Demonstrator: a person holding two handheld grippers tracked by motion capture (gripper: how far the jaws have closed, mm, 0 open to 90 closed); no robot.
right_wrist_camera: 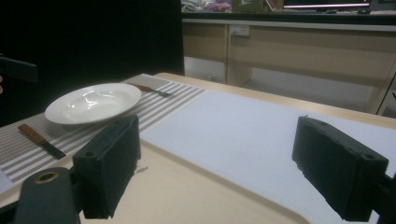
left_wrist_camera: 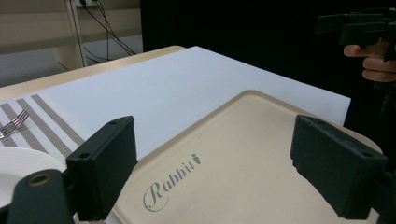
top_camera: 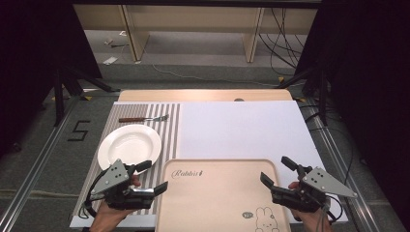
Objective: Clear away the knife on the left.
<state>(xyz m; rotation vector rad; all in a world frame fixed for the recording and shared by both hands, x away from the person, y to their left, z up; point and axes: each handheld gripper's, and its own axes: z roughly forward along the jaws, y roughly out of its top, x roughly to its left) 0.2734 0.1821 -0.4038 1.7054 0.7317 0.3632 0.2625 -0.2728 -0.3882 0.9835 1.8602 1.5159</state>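
A beige tray (top_camera: 222,193) printed with "Rabbit" and a bunny lies at the table's front centre. My left gripper (top_camera: 153,176) hovers at its left edge, jaws wide open and empty; in the left gripper view the tray (left_wrist_camera: 243,154) lies between the jaws of that gripper (left_wrist_camera: 212,163). At the tray's right edge my right gripper (top_camera: 277,170) is open too, holding nothing. The right gripper view looks between the spread jaws of my right gripper (right_wrist_camera: 215,163), across the tray (right_wrist_camera: 187,191) to the white plate (right_wrist_camera: 93,102).
A white deep plate (top_camera: 129,145) sits on a striped placemat (top_camera: 169,125) at left, a wooden-handled fork (top_camera: 143,118) behind it. A wooden-handled knife (right_wrist_camera: 42,140) lies on the placemat near the plate. A white sheet (top_camera: 241,128) covers the middle and right of the table.
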